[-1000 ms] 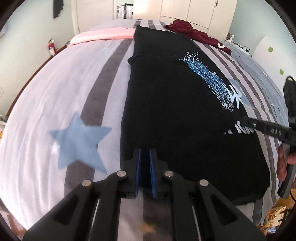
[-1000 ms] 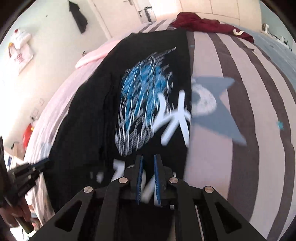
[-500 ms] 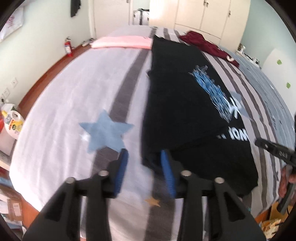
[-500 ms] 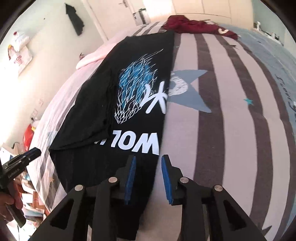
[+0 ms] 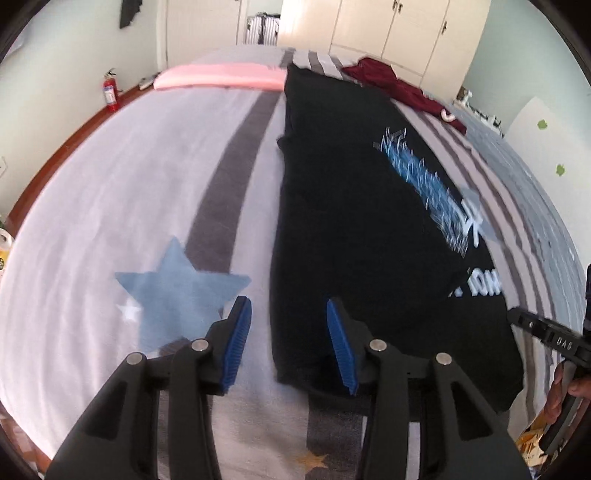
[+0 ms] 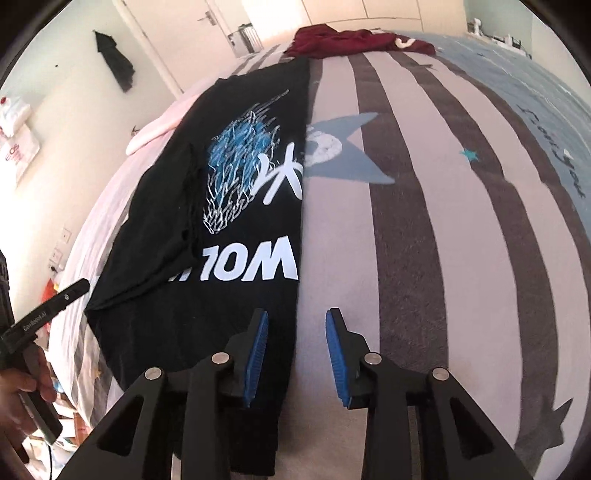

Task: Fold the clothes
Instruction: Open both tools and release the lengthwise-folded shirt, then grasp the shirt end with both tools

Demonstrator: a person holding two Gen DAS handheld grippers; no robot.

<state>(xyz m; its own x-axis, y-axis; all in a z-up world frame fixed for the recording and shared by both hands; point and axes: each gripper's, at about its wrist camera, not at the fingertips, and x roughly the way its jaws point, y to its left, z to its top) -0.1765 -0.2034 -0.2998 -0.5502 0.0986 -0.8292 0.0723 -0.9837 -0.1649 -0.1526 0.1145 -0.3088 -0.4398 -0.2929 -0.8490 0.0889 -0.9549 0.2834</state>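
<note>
left wrist view: the left gripper [image 5: 289,341] hangs with jaws apart and empty over the near left edge of the black printed t-shirt [image 5: 354,221] lying on the grey striped bedspread [image 5: 129,192].
right wrist view: the right gripper [image 6: 296,352], its jaws opening and holding nothing, hangs over the shirt's right edge.

Daylight is filling a pale-walled bedroom.
Cream wardrobes [image 5: 399,33] are standing beyond the striped bed [image 5: 147,192] (fire extinguisher [image 5: 110,90] waiting left of it).
</note>
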